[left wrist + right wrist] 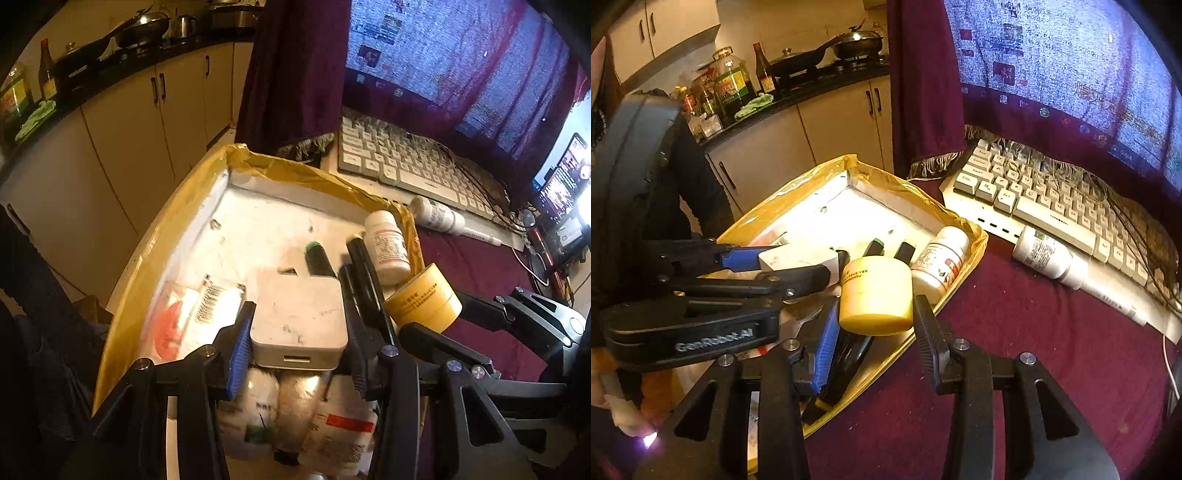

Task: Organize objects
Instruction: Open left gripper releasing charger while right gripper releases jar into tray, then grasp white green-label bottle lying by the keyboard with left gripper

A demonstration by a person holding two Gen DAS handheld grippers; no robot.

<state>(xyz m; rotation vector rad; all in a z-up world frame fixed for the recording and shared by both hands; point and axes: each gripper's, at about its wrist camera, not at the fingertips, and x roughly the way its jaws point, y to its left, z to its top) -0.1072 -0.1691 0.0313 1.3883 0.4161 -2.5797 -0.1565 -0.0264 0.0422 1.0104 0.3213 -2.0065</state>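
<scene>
Clamping a flat white box (299, 325) between its two pads, the left gripper (299, 354) hangs over the near half of a yellow-taped tray (162, 236), with wrapped packets (295, 410) lying beneath it. Just beside it the right gripper (875, 332) holds a yellow jar (875, 295) over the tray's near right edge, its blue pad and black pad closed on the jar's sides. Crowding the tray behind them are two dark markers (364, 273), a green-capped tube (317, 258) and an upright white pill bottle (386, 245) in the right corner; a bar-coded packet (218, 299) lies to the left. Outside the tray, a second white bottle (1047, 256) lies on its side on the maroon tablecloth (1015, 332), against the front of a white keyboard (1052, 206). Beyond stands a cloth-draped monitor (1071, 62), and a kitchen counter (798, 99) with bottles and pans above pale cabinets.
</scene>
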